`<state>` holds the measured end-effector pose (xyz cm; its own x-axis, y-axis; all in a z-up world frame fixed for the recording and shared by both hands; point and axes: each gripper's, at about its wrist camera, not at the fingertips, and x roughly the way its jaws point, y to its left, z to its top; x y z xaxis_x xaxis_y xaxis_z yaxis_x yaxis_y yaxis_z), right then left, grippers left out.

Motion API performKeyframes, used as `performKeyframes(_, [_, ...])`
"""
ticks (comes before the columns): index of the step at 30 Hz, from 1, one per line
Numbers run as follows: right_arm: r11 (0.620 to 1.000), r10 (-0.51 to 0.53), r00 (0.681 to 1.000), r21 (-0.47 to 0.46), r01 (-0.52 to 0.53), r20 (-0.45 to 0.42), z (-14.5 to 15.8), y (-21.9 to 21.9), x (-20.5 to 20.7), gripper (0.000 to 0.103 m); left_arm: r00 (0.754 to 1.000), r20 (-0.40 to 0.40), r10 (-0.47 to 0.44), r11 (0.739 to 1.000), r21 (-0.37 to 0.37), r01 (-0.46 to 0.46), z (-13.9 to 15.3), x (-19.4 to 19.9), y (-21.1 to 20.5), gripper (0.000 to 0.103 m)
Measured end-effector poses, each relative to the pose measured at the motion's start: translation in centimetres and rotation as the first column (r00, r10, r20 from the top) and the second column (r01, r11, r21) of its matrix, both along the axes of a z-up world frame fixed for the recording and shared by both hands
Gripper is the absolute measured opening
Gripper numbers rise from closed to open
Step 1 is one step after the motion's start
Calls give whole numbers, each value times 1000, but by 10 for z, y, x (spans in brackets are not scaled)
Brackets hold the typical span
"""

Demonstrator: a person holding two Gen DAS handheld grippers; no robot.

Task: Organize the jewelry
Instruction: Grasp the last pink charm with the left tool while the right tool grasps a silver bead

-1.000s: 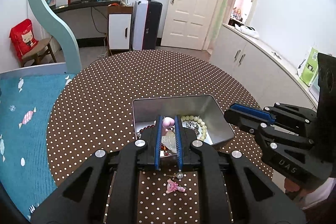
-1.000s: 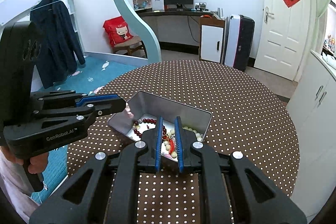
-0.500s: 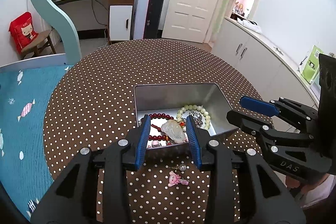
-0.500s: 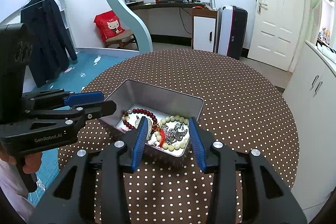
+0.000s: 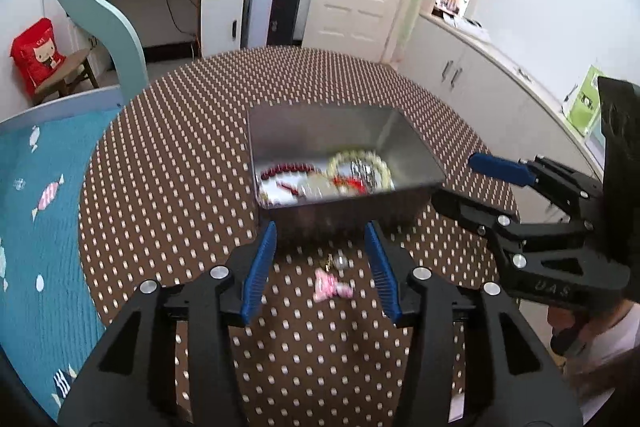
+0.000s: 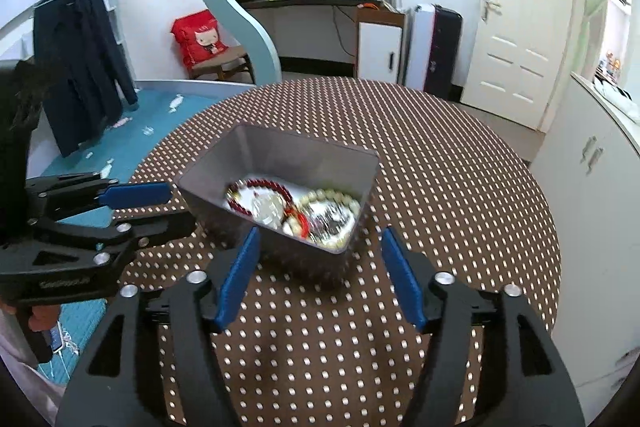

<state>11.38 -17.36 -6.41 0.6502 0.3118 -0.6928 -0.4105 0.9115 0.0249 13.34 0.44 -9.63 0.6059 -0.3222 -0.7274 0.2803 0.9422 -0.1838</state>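
A grey metal tin (image 5: 304,131) (image 6: 280,157) stands on the round polka-dot table. Inside lie a dark red bead bracelet (image 5: 286,169) (image 6: 260,185), a pale bead bracelet (image 5: 378,165) (image 6: 336,195), a pale stone pendant (image 6: 266,209) and silver pieces. A pink charm with a small bell (image 5: 332,285) lies on the table in front of the tin. My left gripper (image 5: 320,231) is open and empty, just before the tin and above the charm. My right gripper (image 6: 320,237) is open and empty at the tin's near right side.
The brown dotted tablecloth (image 5: 180,167) covers the round table. A teal bed (image 5: 36,187) borders the table on the left. White cabinets (image 6: 592,163) stand to the right. A desk, a small cabinet and a door are far behind.
Both grippers opened and pulled back from the tin. The pale pendant that my left gripper held a second ago now lies in the tin.
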Motion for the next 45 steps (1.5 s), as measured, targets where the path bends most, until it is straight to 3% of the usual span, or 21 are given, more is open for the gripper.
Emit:
performKeyframes(10, [998,-59,995,11,60,-83,-25,-19,-13,69,995,-95,-26,999,27,28,-35,-16,-16,46])
performKeyframes(17, [997,-62,993,32,65,-102,-32,-27,-20,69,983,-185,-12,1000,-16,9,-47,-16,-22,29])
performKeyframes(20, [997,-60,993,42,65,-102,-35,-31,-22,69,974,-224,23,1000,-14,-27,-52,-9,-28,28])
performKeyframes(28, [996,-50,992,64,57,-113,-38,-38,-23,69,972,-209,112,992,81,-97,-53,0,-39,25])
performKeyframes(32, [997,-34,993,62,41,-114,-41,-36,-25,69,974,-178,137,984,140,-112,-51,3,-46,13])
performKeyframes(33, [997,-29,993,65,36,-114,-41,-35,-25,69,974,-178,139,983,142,-114,-51,3,-45,9])
performKeyframes(41, [996,51,993,84,-42,-103,-35,-7,-26,69,970,-188,151,986,93,-135,-48,4,-25,9])
performKeyframes(45, [993,92,990,89,-82,-105,-33,13,-24,59,972,-180,152,987,85,-138,-48,-4,-9,9])
